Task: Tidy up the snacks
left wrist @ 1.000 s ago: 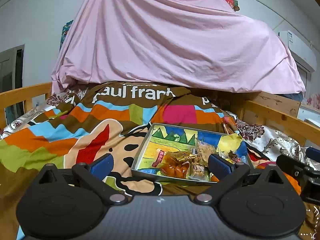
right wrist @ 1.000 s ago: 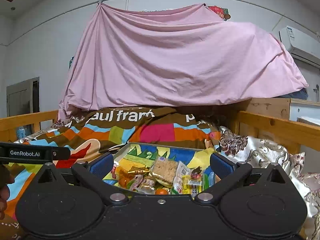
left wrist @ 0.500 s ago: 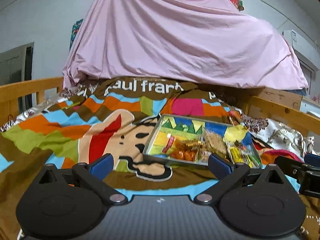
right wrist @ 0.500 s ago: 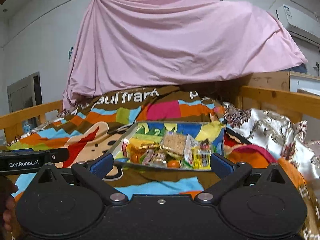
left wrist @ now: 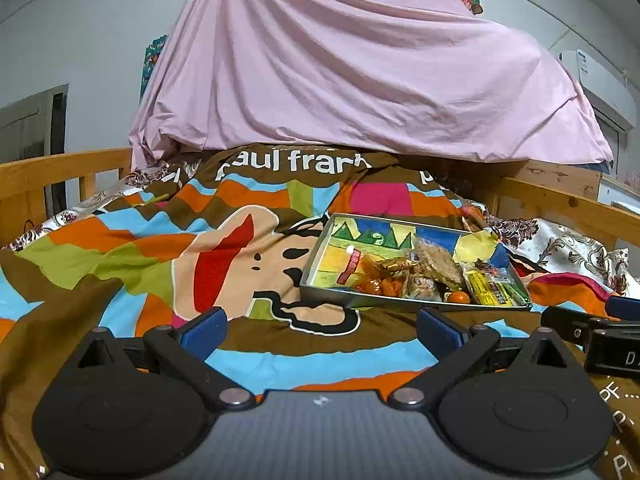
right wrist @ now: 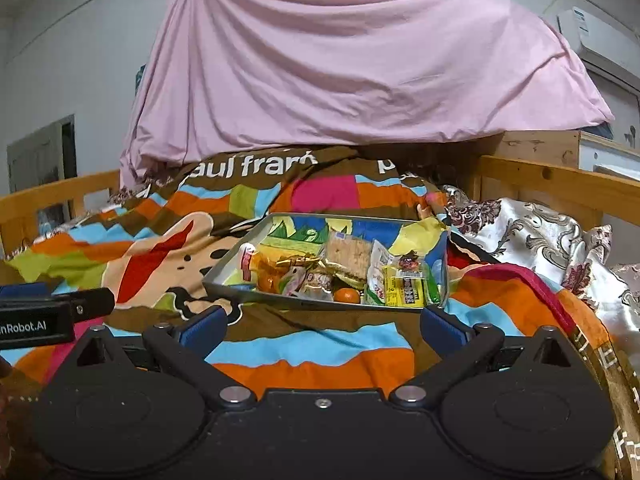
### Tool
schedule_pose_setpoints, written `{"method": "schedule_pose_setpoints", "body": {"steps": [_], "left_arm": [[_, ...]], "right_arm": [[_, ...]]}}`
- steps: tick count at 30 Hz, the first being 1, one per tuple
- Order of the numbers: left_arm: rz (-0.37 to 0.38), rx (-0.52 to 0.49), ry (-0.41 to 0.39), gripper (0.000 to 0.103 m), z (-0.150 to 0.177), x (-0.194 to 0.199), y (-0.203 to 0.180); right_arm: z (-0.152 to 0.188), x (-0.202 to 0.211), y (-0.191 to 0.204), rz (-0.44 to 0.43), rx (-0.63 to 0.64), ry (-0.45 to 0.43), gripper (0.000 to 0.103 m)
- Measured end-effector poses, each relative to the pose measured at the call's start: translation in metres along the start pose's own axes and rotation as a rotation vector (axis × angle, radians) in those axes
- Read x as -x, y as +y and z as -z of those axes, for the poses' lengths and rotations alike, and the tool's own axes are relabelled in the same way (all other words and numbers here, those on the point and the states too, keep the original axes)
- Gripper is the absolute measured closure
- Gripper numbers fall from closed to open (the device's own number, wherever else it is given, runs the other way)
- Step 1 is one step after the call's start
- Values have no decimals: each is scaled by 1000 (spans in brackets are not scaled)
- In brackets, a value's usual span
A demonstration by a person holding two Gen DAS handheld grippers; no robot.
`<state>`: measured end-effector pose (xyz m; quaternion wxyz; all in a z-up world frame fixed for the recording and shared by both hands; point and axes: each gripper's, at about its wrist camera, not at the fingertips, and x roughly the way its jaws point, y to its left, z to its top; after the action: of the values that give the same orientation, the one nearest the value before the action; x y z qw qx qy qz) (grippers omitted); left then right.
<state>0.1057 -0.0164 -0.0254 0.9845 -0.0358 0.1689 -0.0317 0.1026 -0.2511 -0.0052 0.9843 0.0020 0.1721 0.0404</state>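
Observation:
A shallow metal tray (left wrist: 320, 292) (right wrist: 224, 285) with a colourful printed bottom lies on the bed. It holds several wrapped snacks: a cracker pack (right wrist: 347, 255), a yellow pack (right wrist: 402, 290), orange sweets (left wrist: 374, 285) and a small orange fruit (right wrist: 346, 295). My left gripper (left wrist: 320, 326) is open and empty, short of the tray and to its left. My right gripper (right wrist: 322, 326) is open and empty, just in front of the tray's near rim. The right gripper's side shows at the right edge of the left wrist view, the left gripper's side at the left edge of the right wrist view.
A bright cartoon-print blanket (left wrist: 160, 248) covers the bed. A pink sheet (left wrist: 360, 80) hangs over the far end. Wooden rails (left wrist: 52, 168) (right wrist: 560, 184) run along both sides. A floral satin quilt (right wrist: 540, 232) is bunched at the right.
Both grippers have pulled back and risen from the tray, which now looks smaller and farther off. More blanket shows in front of it. Jaws stayed open.

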Motion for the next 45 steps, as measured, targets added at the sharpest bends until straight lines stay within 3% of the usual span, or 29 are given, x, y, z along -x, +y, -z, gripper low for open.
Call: {"method": "schedule_pose_setpoints", "body": {"steps": [10, 23, 45], "left_arm": [[4, 49, 36, 0, 10, -6, 15], [13, 42, 66, 0, 17, -7, 22], [18, 41, 83, 0, 19, -8, 23]], "right_arm": [[8, -6, 12, -38, 57, 36, 1], [12, -16, 13, -49, 59, 92, 1], [13, -18, 13, -49, 59, 97, 1]]}}
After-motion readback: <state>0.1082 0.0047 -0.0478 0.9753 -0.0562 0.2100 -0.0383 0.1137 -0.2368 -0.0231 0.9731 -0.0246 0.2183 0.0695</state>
